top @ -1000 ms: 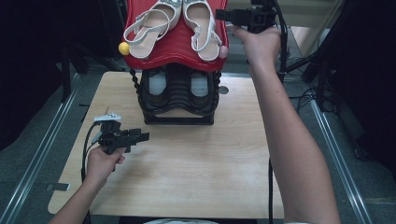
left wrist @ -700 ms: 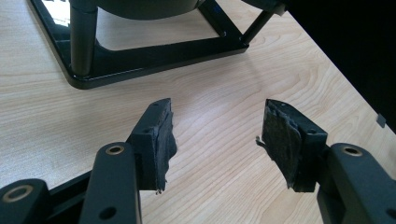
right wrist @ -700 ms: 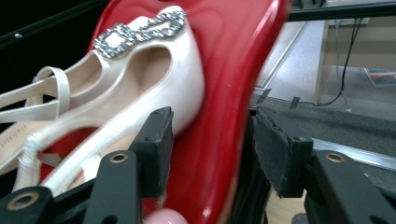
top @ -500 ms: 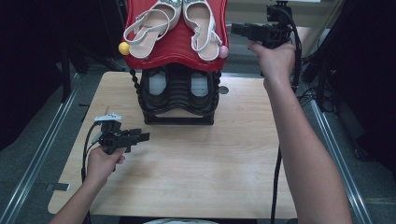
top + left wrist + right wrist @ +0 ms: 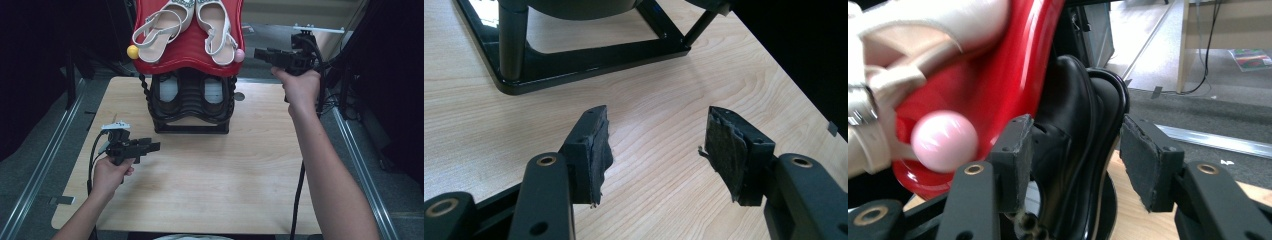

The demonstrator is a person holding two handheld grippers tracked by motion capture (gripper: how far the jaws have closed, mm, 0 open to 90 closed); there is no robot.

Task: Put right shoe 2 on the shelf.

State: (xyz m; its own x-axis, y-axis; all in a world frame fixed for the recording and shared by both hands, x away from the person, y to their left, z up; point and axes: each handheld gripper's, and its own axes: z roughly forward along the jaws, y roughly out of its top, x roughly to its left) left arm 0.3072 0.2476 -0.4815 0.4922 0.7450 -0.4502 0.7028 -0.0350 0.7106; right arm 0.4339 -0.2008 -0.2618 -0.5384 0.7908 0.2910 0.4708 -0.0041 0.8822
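Observation:
A two-tier shoe rack stands at the back of the wooden table (image 5: pixel 225 185). Its red top shelf (image 5: pixel 187 50) carries a pair of pale strappy sandals (image 5: pixel 215 25), with a yellow ball (image 5: pixel 132 52) at its left corner and a pink ball (image 5: pixel 239 55) at its right. Black shoes (image 5: pixel 214 92) sit on the black lower tier. My right gripper (image 5: pixel 257 52) hovers open just right of the pink ball (image 5: pixel 944 141), its jaws facing the black shoe (image 5: pixel 1073 115) with nothing between them (image 5: pixel 1075 150). My left gripper (image 5: pixel 155 146) is open low over the table, in front of the rack's left side (image 5: pixel 654 145).
The rack's black base frame (image 5: pixel 589 65) lies just ahead of the left gripper. Metal rails (image 5: pixel 45 165) run along both sides of the table. A cable (image 5: pixel 297 200) trails from the right gripper along the forearm. Bare wood stretches in front of the rack.
The right hand has come down from beside the right sandal's heel to the level of the pink ball, a little to the right. The left hand has stayed put.

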